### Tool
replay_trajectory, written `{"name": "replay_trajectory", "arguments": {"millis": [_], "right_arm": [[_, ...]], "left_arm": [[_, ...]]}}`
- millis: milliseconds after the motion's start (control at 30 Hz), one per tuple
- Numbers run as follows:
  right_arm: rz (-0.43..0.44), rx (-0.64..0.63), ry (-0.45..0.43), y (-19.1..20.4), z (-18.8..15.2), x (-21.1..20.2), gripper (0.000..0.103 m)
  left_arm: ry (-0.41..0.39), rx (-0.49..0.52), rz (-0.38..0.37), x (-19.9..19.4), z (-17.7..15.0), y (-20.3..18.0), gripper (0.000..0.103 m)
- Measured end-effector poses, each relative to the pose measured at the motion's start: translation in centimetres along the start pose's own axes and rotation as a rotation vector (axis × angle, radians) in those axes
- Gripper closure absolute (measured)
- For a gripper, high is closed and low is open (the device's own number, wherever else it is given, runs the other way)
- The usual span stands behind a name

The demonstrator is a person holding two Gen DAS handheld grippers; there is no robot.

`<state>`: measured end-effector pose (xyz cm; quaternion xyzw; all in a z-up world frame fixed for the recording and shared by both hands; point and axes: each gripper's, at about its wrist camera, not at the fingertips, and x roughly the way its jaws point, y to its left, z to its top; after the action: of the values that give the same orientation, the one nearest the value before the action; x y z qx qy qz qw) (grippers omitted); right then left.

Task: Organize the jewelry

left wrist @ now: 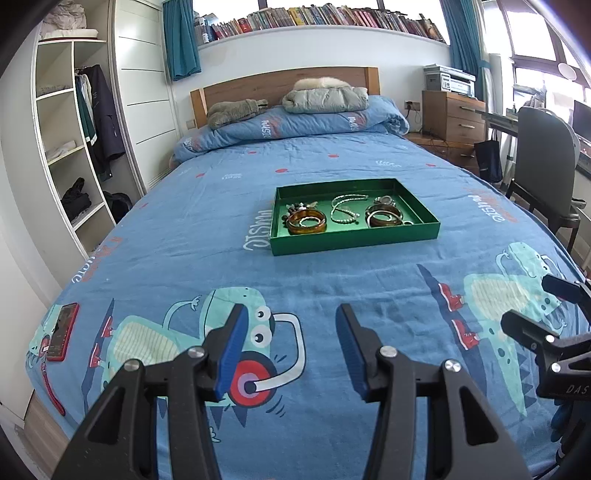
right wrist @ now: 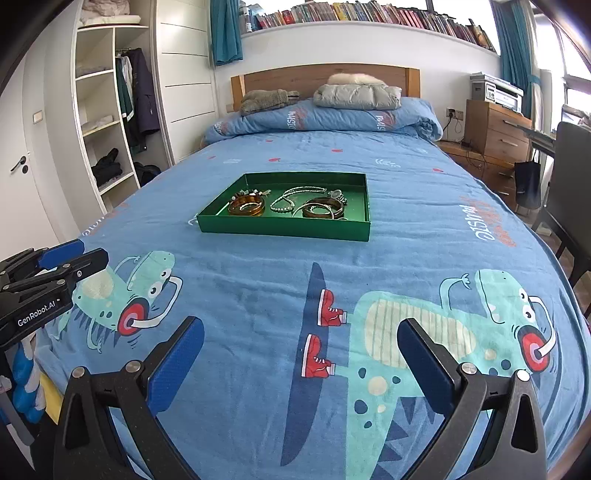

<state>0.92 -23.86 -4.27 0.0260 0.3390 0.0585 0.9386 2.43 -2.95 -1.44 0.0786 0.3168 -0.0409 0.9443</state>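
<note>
The shallow green cardboard tray sits mid-bed, well beyond both grippers, holding amber bangles, a beaded silver chain and a watch. Left gripper and right gripper hover empty, jaws spread. The tangled pieces could snag together when lifted, and pressing on the soft blue dinosaur-print bedspread may tip the tray.

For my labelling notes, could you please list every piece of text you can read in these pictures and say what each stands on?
"GenRobot.AI": on the black body of the left claw.
"DAS": cut off, on the black right claw.
"music": upside down, printed on the blue cartoon bedsheet.
Spines of the row of books on the shelf: too small to read.
</note>
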Motion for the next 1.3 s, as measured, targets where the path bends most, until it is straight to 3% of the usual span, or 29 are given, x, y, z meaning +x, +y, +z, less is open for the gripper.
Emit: {"name": "replay_trajectory", "arguments": {"millis": [1100, 1300], "right_arm": [[-0.064, 0.030, -0.015, -1.8, 0.3, 0.0, 0.000], [-0.078, 0.031, -0.036, -2.0, 0.5, -0.6, 0.000]], "left_arm": [[0.005, -0.057, -0.013, 0.8, -0.4, 1.1, 0.051], [-0.041, -0.059, -0.022, -0.2, 0.0, 1.1, 0.036]]}}
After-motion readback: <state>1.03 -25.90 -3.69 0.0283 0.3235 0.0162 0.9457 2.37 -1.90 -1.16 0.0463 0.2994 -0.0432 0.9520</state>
